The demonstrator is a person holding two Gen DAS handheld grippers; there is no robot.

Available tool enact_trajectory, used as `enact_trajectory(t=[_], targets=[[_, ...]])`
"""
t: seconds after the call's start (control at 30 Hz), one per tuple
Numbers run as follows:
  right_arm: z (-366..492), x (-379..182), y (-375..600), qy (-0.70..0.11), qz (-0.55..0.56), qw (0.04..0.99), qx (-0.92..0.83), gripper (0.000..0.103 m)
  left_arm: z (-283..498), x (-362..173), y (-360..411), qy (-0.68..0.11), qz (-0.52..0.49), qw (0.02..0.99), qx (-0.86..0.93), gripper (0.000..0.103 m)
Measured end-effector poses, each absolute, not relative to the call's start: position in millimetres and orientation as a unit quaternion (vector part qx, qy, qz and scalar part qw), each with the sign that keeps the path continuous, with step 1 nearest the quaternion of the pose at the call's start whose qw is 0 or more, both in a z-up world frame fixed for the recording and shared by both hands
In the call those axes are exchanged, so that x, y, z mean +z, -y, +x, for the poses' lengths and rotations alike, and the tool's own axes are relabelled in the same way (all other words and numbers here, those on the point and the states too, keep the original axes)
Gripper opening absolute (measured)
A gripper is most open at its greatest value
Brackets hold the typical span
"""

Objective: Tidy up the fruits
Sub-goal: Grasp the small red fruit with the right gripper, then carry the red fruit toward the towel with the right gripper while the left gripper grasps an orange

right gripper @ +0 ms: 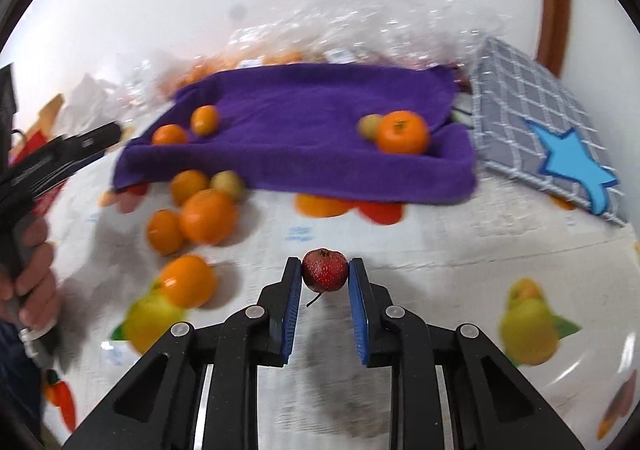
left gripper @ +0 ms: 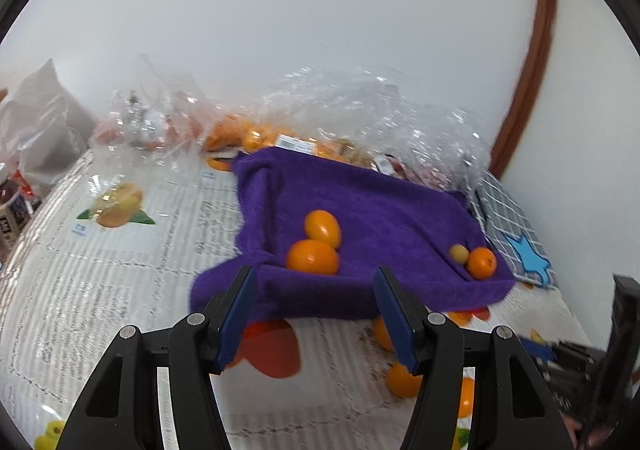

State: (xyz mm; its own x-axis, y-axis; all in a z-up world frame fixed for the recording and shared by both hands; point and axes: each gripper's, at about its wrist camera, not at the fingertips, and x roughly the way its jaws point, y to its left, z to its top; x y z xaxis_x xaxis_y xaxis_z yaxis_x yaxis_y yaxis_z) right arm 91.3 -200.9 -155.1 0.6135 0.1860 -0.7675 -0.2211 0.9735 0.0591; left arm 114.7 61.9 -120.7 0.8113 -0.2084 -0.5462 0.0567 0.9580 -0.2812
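Observation:
My right gripper (right gripper: 324, 264) is shut on a small red fruit (right gripper: 324, 270) with a thin stem, held just above the printed tablecloth. Beyond it lies a purple towel (right gripper: 304, 110) shaped like a tray, holding two oranges (right gripper: 204, 120) at its left end. An orange (right gripper: 402, 132) and a small yellowish fruit (right gripper: 370, 125) sit at its right end. Several loose oranges (right gripper: 206, 216) lie on the cloth to the left. My left gripper (left gripper: 316, 274) is open with nothing between its fingers, just short of the towel's (left gripper: 380, 210) near edge.
Crinkled clear plastic bags (left gripper: 320, 110) with more fruit stand against the white wall behind the towel. A grey checked box with a blue star (right gripper: 540, 130) sits to the towel's right. A hand (right gripper: 36, 270) holding the left gripper shows at the far left of the right wrist view.

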Motion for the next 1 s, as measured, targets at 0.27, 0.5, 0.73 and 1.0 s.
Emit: enact_trajectory(t=[0.27,0.5,0.73,1.0], targets=[[97,-160,220,-0.417,0.006,0.902,0.112,0.024,113,-135,-38,-0.357,-0.144,0.905,-0.182,0.058],[97,-161,225,-0.414,0.032,0.902,0.12,0.024,109,-147,-13,-0.39,-0.098,0.893,-0.204,0.058],[99,-162,236,-0.415,0.067,0.901,0.11,0.024,109,-156,3,-0.415,-0.055,0.886,-0.201,0.058],[99,-162,235,-0.412,0.061,0.902,0.111,0.024,113,-161,4,-0.429,-0.049,0.883,-0.186,0.032]])
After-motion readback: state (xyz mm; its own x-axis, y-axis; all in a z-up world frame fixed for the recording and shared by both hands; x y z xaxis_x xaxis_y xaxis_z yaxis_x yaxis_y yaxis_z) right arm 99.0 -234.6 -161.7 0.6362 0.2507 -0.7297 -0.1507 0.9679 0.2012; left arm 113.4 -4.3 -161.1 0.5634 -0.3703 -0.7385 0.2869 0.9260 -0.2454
